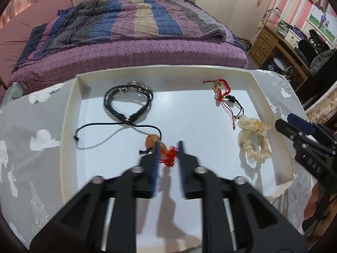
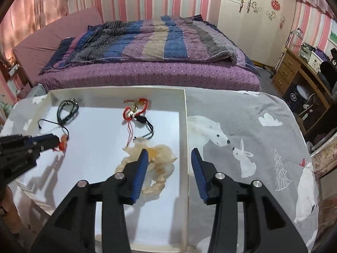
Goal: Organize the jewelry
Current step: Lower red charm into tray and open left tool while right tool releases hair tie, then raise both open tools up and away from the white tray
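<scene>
A shallow white tray (image 1: 71, 97) sits on a counter covered by a grey cloth (image 2: 252, 126) printed with polar bears and rabbits; a bed (image 1: 130, 48) with a striped quilt stands behind it. Inside the tray, a black braided bracelet (image 1: 128, 101) lies toward the far left corner, its thin cord trailing to an orange bead with a red tassel (image 1: 152, 140); a red cord bracelet (image 1: 219, 89) lies toward the far right, and just nearer than it a pale chip-stone bracelet (image 1: 253, 139) rests beside the right wall. The left gripper (image 1: 168, 146) hangs over the tray floor with its blue pads parted; the red tassel shows in the gap between them, and the left pad's tip overlaps the orange bead, though whether it touches cannot be told. The right gripper (image 2: 168, 155) is open too, straddling the tray's right wall; its left finger (image 2: 140, 166) is over the pale bracelet, its right over the grey cloth; nothing is gripped.
</scene>
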{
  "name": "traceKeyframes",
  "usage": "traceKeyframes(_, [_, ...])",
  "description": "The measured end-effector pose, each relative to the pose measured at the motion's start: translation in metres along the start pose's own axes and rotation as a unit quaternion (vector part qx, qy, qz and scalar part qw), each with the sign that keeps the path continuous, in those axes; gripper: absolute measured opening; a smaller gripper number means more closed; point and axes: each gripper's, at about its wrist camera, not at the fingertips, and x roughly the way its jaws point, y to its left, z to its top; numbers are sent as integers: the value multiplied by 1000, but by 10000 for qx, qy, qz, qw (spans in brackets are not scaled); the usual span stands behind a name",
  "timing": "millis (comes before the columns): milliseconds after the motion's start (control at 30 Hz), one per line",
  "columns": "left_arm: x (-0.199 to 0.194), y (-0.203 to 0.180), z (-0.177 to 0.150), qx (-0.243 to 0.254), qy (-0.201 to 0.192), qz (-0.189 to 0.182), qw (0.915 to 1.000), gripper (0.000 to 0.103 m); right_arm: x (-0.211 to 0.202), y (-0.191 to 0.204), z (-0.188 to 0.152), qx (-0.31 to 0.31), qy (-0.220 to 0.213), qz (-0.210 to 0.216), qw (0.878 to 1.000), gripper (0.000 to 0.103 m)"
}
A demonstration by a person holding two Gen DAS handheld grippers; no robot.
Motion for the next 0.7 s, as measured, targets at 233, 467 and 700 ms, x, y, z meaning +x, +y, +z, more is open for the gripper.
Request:
traceKeyframes(233, [-60, 4, -5, -98, -516, -52, 9986, 69, -46, 4, 11, 77, -448, 312, 9985, 49])
traceKeyframes(467, [-138, -5, -41, 35, -1026, -133, 9946, 89, -114, 5, 1, 229, -741, 636, 9950, 62])
traceKeyframes(700, [-175, -14, -83, 163, -963, 51, 9952, 93, -151, 13, -10, 120, -858, 538, 9948, 72])
